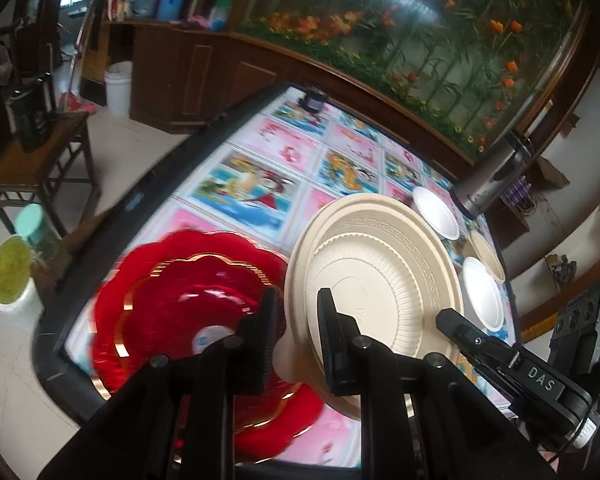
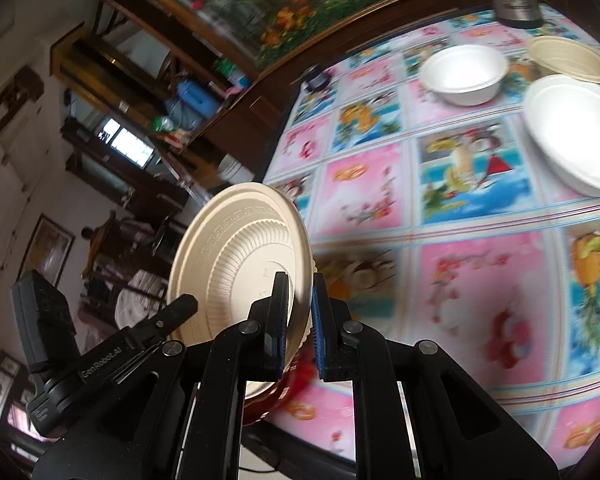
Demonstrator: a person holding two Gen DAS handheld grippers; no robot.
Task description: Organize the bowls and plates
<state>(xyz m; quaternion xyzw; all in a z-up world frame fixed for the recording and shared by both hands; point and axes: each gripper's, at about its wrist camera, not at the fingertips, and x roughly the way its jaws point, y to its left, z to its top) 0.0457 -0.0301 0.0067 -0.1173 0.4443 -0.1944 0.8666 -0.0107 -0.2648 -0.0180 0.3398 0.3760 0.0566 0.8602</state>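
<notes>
A large cream plate (image 1: 400, 236) with a smaller ribbed cream plate (image 1: 364, 280) nested in it hangs tilted above the table. My left gripper (image 1: 296, 300) is shut on its near rim. My right gripper (image 1: 446, 316) clamps the rim further to the right. In the right wrist view the right gripper (image 2: 299, 280) is shut on the same cream plate (image 2: 236, 248), and the left gripper (image 2: 188, 302) meets the rim at the left. Red scalloped plates with gold edging (image 1: 180, 300) lie stacked on the table below. Two white bowls (image 2: 464, 68) (image 2: 572, 132) and a cream bowl (image 2: 568, 58) stand at the far right.
A steel flask (image 1: 496, 176) stands at the table's far right corner and a small black object (image 1: 314, 98) at its far edge. The table (image 1: 260, 184) has a bright picture-tile cover. A wooden chair (image 1: 40, 160) and white buckets (image 1: 118, 88) stand on the floor at left.
</notes>
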